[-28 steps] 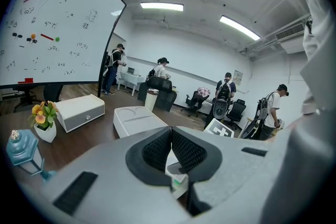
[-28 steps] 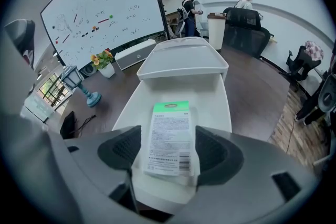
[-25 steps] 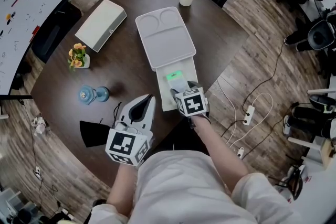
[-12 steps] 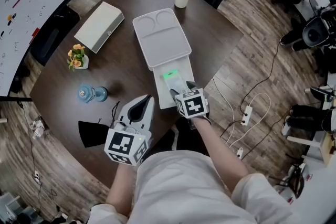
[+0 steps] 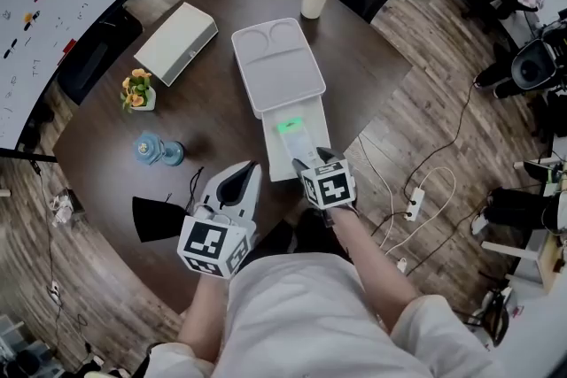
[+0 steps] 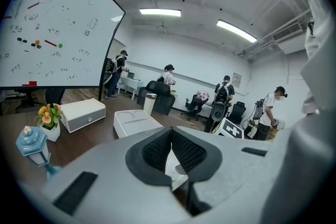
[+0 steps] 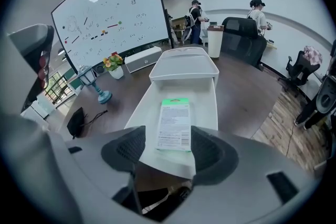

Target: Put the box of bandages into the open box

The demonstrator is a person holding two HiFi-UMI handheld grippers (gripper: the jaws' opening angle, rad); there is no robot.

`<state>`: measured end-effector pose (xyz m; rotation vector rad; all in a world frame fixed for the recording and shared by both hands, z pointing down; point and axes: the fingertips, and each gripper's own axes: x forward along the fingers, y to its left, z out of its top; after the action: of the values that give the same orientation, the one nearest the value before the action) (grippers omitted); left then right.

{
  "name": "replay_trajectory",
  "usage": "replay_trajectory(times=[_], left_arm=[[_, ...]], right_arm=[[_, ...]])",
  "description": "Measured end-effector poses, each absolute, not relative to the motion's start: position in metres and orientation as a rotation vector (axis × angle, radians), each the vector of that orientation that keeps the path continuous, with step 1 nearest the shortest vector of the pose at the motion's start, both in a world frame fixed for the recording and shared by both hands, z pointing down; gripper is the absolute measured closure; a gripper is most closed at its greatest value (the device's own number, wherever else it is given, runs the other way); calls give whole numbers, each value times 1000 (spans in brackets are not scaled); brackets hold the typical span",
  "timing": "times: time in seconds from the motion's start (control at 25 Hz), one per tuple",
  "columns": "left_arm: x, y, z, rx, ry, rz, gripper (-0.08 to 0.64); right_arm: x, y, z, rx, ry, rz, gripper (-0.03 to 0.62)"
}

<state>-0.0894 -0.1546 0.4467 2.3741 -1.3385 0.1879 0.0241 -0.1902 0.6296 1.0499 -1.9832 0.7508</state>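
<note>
though flat, rectangular bandage box (image 7: pixel 174 124)

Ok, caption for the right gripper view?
Green-edged white bandage box lying flat inside the open white box on the brown table.

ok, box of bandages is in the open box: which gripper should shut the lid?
Right, probably. The right gripper hangs at the open box's near end, in line with its lid, jaws apart, just closing somewhat, gripping nothing; the left gripper sits shut beside it.
</note>
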Motion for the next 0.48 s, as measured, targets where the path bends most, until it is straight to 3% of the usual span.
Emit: replay_trajectory(times=[0.48], left_arm=[[-71,-129,441,2374,-1370,207,554]], right_arm=[[36,-165,614,1012,-2051,735,356]])
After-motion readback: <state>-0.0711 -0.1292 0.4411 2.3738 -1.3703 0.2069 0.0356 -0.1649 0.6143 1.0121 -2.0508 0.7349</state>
